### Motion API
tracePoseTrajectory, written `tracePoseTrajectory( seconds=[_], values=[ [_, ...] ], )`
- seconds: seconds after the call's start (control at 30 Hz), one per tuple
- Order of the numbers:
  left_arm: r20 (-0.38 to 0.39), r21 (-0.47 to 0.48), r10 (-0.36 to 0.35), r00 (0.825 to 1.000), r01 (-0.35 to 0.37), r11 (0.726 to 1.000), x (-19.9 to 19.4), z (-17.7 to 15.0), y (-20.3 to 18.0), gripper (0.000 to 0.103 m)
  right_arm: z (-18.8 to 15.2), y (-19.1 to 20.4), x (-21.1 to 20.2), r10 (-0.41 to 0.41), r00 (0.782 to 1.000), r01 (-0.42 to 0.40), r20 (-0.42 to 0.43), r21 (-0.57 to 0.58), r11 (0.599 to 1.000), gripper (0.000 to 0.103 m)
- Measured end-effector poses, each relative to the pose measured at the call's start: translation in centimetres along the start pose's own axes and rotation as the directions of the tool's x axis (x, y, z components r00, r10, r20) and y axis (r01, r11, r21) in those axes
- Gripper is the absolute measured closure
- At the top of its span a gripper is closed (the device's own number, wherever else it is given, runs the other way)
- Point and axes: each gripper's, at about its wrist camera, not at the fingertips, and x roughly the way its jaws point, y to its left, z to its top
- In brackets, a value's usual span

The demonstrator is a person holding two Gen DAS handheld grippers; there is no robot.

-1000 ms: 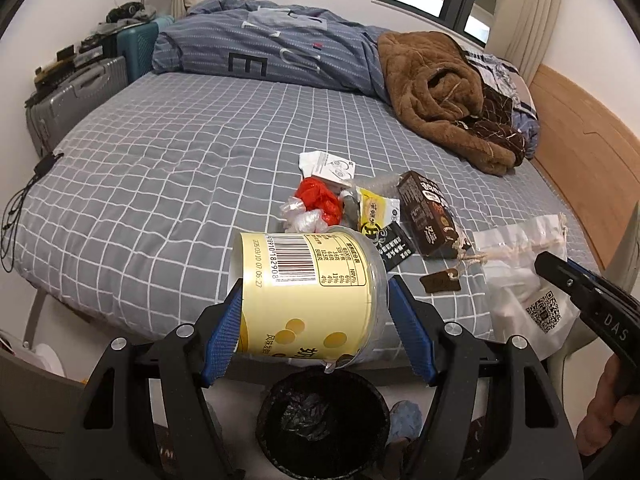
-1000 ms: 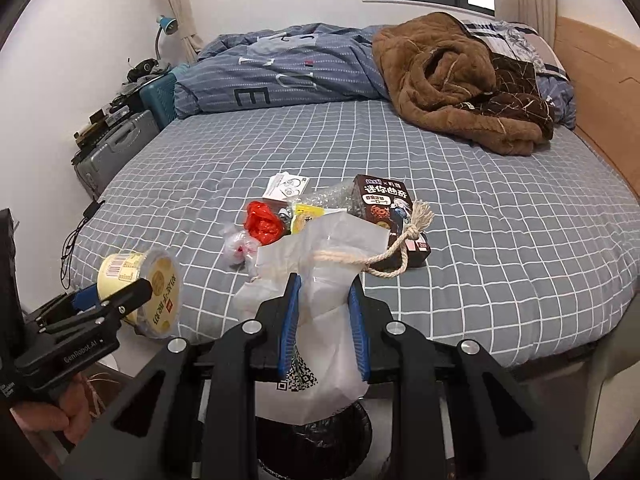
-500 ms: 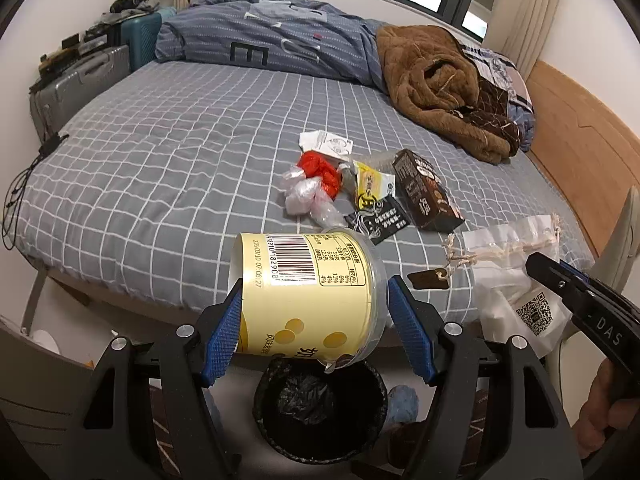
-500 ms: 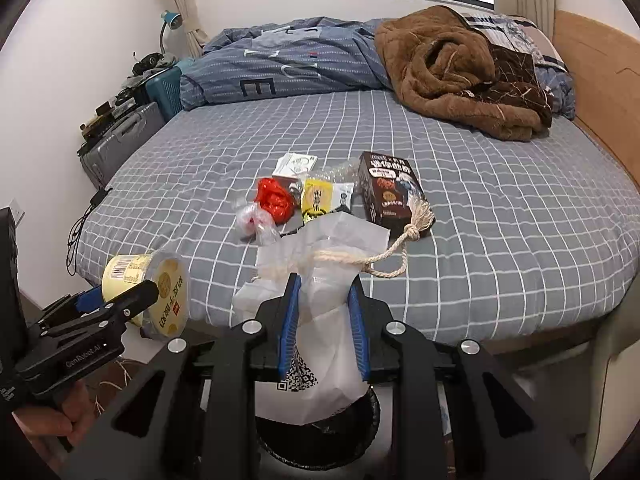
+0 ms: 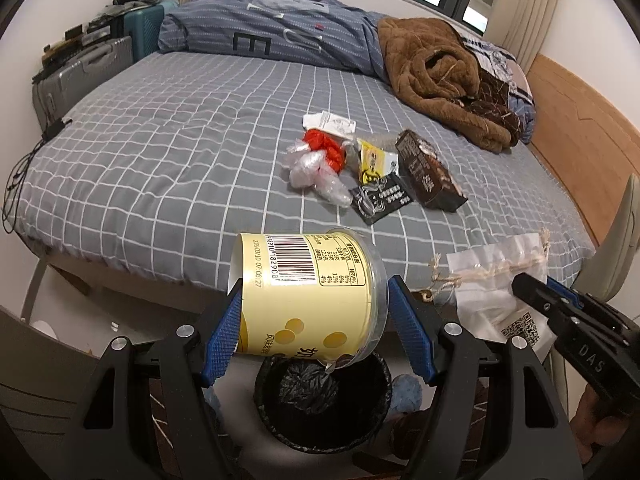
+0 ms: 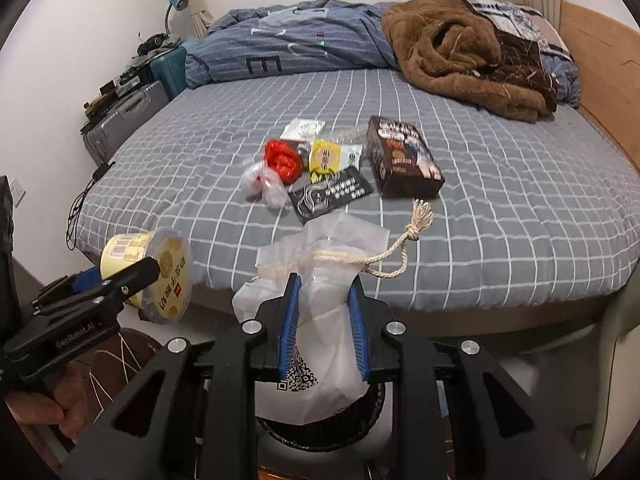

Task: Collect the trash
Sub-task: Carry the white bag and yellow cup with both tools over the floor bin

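**Q:** what've you got hold of right now?

**A:** My left gripper [image 5: 316, 328] is clamped round a yellow tub [image 5: 308, 296], tipped on its side right above the black bin [image 5: 322, 404]. My right gripper [image 6: 324, 324] pinches a drawstring pouch [image 6: 320, 280] over that bin too. Other wrappers [image 5: 372, 168] lie on the bed [image 5: 160, 152].

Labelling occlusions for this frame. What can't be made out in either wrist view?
- Black lined trash bin: in the left wrist view the yellow round tub covers its far rim; in the right wrist view the clear drawstring plastic bag hides most of it.
- Bag's lower end: left wrist view, behind the right gripper.
- Tub's contents: unseen in both views.
- Print on the brown box: too small.
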Motion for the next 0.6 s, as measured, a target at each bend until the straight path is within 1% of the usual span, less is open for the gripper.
tracePoseTrajectory(
  seconds=[0.3,0.6],
  values=[
    [-0.024,0.023,-0.002,1.0,0.002,1.0,1.5,-2.0,-0.1,0.035,-2.6,-0.1,2.4,-0.016,0.999,0.016,-0.046,-0.007,1.0,0.08],
    [-0.076,0.02,-0.012,0.997,0.013,1.0,4.4,-4.6,0.5,0.035,-5.4,-0.2,5.9,-0.018,0.993,0.017,-0.113,-0.013,1.0,0.08]
  ],
)
